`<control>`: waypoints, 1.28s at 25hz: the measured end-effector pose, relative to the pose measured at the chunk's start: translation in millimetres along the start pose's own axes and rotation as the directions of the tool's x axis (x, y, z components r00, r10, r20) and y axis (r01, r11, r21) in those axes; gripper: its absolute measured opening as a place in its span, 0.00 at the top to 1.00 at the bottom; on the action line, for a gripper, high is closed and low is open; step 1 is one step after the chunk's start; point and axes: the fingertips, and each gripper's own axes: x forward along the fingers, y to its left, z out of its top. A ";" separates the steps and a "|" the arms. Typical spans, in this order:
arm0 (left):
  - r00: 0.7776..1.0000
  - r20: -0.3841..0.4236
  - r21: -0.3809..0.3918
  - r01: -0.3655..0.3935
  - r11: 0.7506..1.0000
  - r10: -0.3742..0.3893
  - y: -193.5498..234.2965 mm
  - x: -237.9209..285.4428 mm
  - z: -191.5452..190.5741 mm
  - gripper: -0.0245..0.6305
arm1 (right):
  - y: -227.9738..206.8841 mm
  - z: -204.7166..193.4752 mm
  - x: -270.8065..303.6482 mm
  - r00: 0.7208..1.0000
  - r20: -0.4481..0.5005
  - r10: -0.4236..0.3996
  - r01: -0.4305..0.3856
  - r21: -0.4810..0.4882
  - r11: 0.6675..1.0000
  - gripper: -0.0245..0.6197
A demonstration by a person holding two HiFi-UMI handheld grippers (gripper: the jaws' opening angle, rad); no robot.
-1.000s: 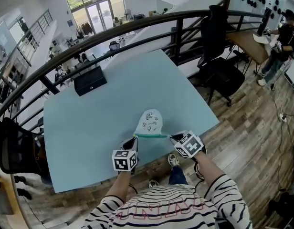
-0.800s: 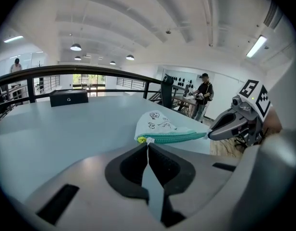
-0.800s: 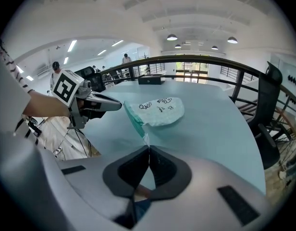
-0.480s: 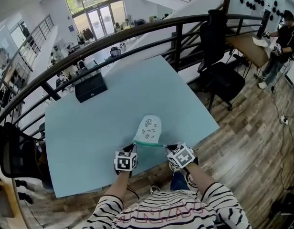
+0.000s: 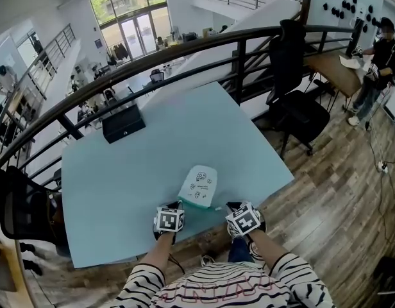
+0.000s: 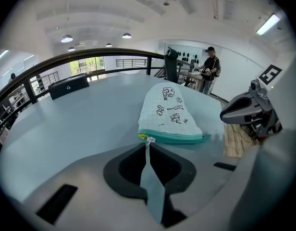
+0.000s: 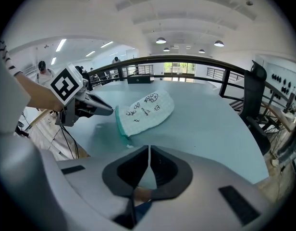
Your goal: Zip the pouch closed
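A white pouch (image 5: pixel 199 185) with small cartoon prints and a teal zipper edge (image 6: pixel 172 137) lies flat on the pale blue table (image 5: pixel 120 172), close to its front edge. My left gripper (image 5: pixel 177 206) is at the pouch's left corner. Its jaws are shut, and the small white zipper pull (image 6: pixel 149 141) runs into their tips. My right gripper (image 5: pixel 230 206) is shut a little to the right of the pouch's other end, and I see nothing between its jaws. In the right gripper view, the pouch (image 7: pixel 145 109) lies ahead and to the left, beside the left gripper (image 7: pixel 112 112).
A black box (image 5: pixel 123 123) stands at the table's far left. A dark railing (image 5: pixel 184 43) runs behind the table. Black chairs stand at the right (image 5: pixel 294 76) and the left (image 5: pixel 18 204). A person (image 5: pixel 377 50) stands far right. Wooden floor (image 5: pixel 326 191) lies past the front edge.
The pouch, stretched in the air between both grippers a second ago, now lies on the table. Both grippers have sunk and drawn back to the front edge. The right one is clear of the pouch.
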 end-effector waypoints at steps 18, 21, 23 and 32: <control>0.994 0.097 -0.034 -0.045 0.998 0.048 8.9 -38.8 -3.8 0.85 | 11.9 27.7 -37.9 0.985 0.165 -0.051 0.034 0.106 0.994 0.91; 0.986 0.153 -0.036 -0.066 0.997 0.070 11.4 -54.3 4.1 0.85 | 17.1 31.8 -45.3 0.979 0.195 -0.067 0.046 0.114 0.992 0.91; 0.978 0.192 -0.033 -0.077 0.997 0.082 12.8 -63.4 8.9 0.85 | 20.6 33.2 -48.4 0.975 0.211 -0.076 0.052 0.118 0.992 0.91; 0.937 0.348 -0.012 -0.031 0.999 0.033 -7.1 -99.9 28.5 0.90 | 34.9 37.7 -62.9 0.959 0.273 -0.074 0.040 0.127 0.991 0.92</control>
